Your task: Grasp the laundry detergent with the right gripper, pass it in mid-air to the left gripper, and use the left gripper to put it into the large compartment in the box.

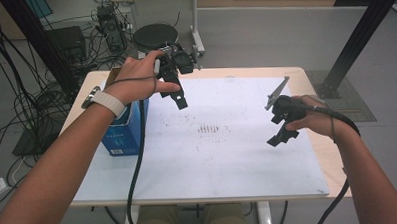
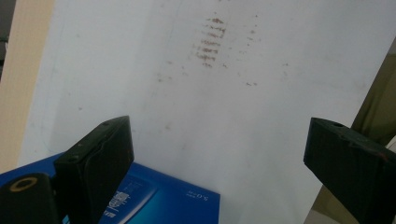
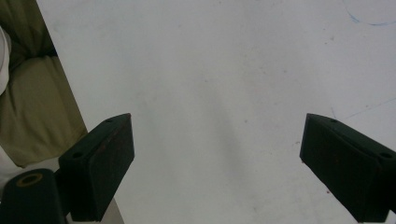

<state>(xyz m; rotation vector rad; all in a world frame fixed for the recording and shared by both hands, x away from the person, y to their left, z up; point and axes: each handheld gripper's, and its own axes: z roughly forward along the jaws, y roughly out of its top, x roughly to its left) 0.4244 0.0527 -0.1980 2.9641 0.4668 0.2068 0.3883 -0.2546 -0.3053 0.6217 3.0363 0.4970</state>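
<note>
Two grippers hung over the table (image 1: 305, 75) in the high view, both clear of the white sheet (image 1: 228, 156) that covered most of its top. At about ten o'clock from the sheet's middle, the left gripper (image 1: 177, 96) sat above the far left part of the sheet, just beside a blue box (image 1: 121, 137) standing at the sheet's left edge near nine o'clock. At about three o'clock, the right gripper (image 1: 280, 134) hovered over the sheet's right part, well apart from the box. Brown smudges (image 1: 209, 128) marked the sheet near its middle, between the two grippers. In the left gripper view, the left gripper (image 2: 217, 163) had its jaws wide apart with nothing between them; the box (image 2: 159, 200) lay at six to seven o'clock, partly behind the left-hand jaw, and the smudges (image 2: 210, 42) showed at twelve o'clock on the sheet (image 2: 261, 116). In the right gripper view, the right gripper (image 3: 217, 163) also held its jaws wide apart and empty over the bare sheet (image 3: 224, 84), with olive trousers (image 3: 32, 102) at nine o'clock past the table's edge.
</note>
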